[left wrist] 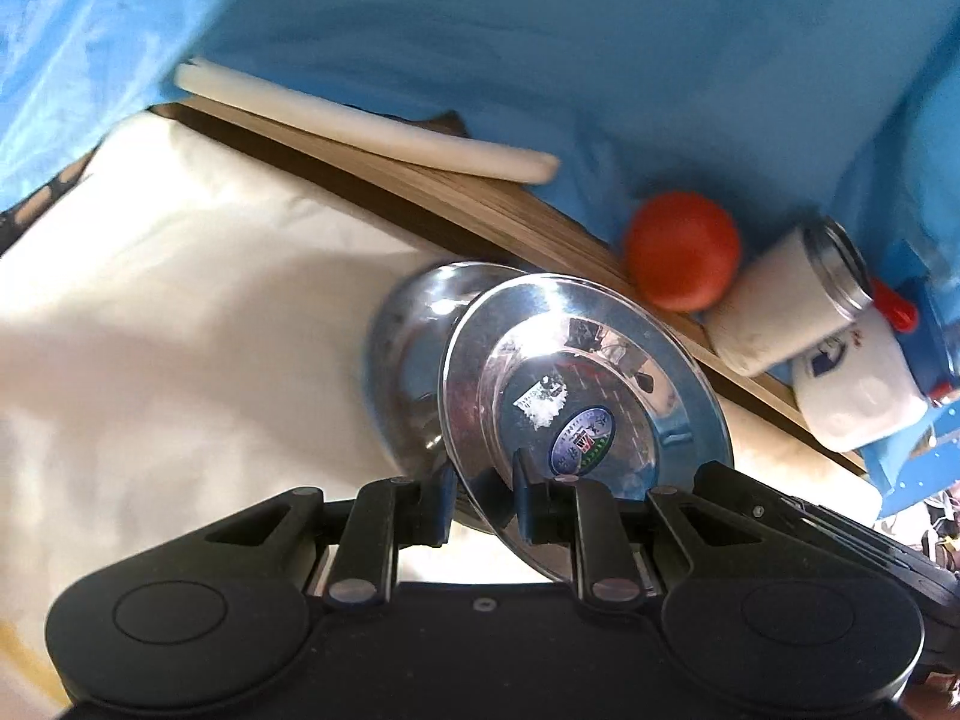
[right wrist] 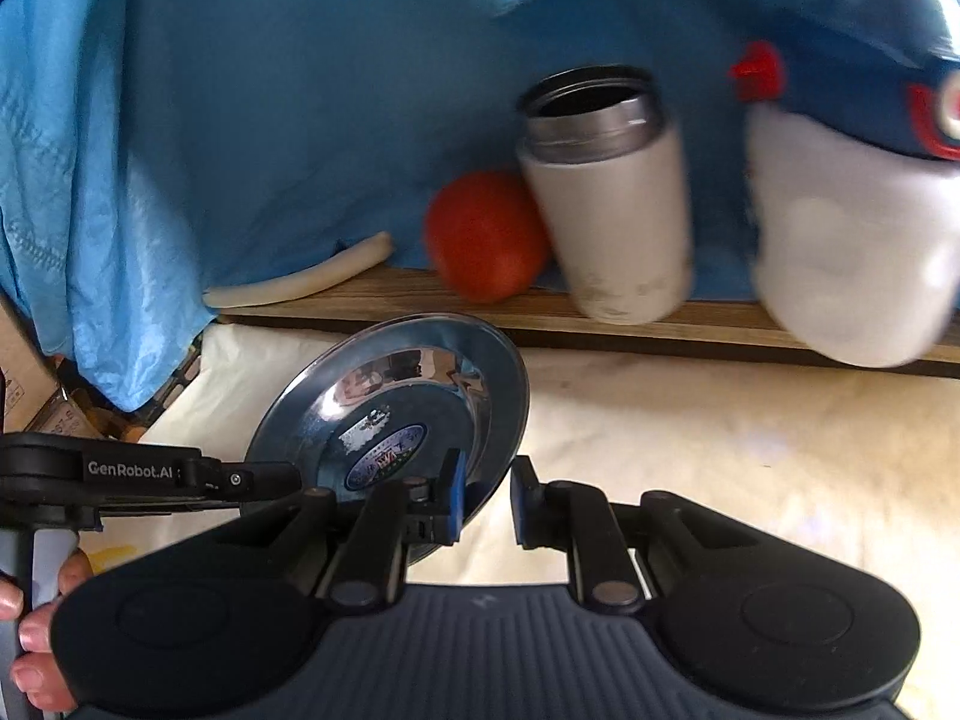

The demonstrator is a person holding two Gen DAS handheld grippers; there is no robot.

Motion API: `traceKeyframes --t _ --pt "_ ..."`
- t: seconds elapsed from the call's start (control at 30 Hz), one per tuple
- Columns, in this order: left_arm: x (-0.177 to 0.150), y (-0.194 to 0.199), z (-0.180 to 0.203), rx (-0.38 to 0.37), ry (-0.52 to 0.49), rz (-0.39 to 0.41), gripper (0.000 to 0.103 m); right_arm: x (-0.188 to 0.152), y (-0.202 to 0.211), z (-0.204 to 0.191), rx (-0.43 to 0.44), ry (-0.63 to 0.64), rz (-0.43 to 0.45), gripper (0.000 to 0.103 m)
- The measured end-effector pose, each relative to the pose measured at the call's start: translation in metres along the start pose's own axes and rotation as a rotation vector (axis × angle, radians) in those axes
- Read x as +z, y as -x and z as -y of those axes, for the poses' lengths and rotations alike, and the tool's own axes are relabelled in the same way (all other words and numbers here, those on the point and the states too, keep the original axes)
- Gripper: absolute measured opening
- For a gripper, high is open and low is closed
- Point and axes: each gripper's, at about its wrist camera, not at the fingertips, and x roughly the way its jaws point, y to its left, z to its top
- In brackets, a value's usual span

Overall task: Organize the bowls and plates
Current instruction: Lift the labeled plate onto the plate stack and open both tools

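A shiny steel plate with an oval sticker and a torn white label hangs tilted above the cream cloth. My left gripper is shut on its near rim. The same steel plate shows in the right wrist view, where my right gripper is shut on another part of the rim. My left gripper reaches in there from the left, behind the plate. A second steel dish sits just behind the plate on the left. I cannot tell whether it is held too.
A wooden ledge runs along the back under blue cloth. On it lie a white stick, a red ball-like thing, a white tumbler and a white-and-blue soft thing. A hand holds the left grip.
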Motion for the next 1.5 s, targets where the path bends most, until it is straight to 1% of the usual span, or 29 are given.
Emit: traceKeyframes --t 0.2,0.33,0.47,0.73,1.1,1.27,1.33,1.37,1.43,1.5 --pt "0.008 -0.008 -0.020 0.024 -0.011 -0.010 0.021 0.004 -0.018 -0.009 -0.002 0.000 -0.029 0.018" --pt "0.011 -0.013 -0.026 0.027 -0.019 -0.024 0.021 0.002 -0.029 -0.013 -0.013 -0.015 -0.041 0.018" --pt "0.013 -0.015 -0.028 0.026 -0.027 -0.027 0.021 0.002 -0.035 -0.019 -0.026 -0.024 -0.039 0.018" --pt "0.015 -0.019 -0.025 0.026 -0.044 -0.025 0.022 0.002 -0.033 -0.023 -0.053 -0.035 -0.033 0.018" --pt "0.016 -0.030 -0.025 0.048 -0.074 -0.030 0.023 0.000 -0.048 -0.027 -0.088 -0.045 -0.059 0.019" --pt "0.016 -0.031 -0.025 0.058 -0.074 -0.029 0.023 -0.001 -0.051 -0.032 -0.110 -0.011 -0.059 0.020" --pt "0.016 -0.031 -0.023 0.065 -0.082 -0.022 0.023 0.000 -0.052 -0.035 -0.127 0.006 -0.057 0.020" --pt "0.016 -0.030 -0.023 0.072 -0.091 -0.018 0.021 0.000 -0.052 -0.037 -0.139 0.022 -0.053 0.020" --pt "0.016 -0.029 -0.020 0.084 -0.115 -0.010 0.021 0.000 -0.052 -0.038 -0.145 0.038 -0.048 0.021" --pt "0.016 -0.029 -0.021 0.088 -0.109 -0.007 0.021 0.001 -0.052 -0.038 -0.147 0.043 -0.048 0.022"
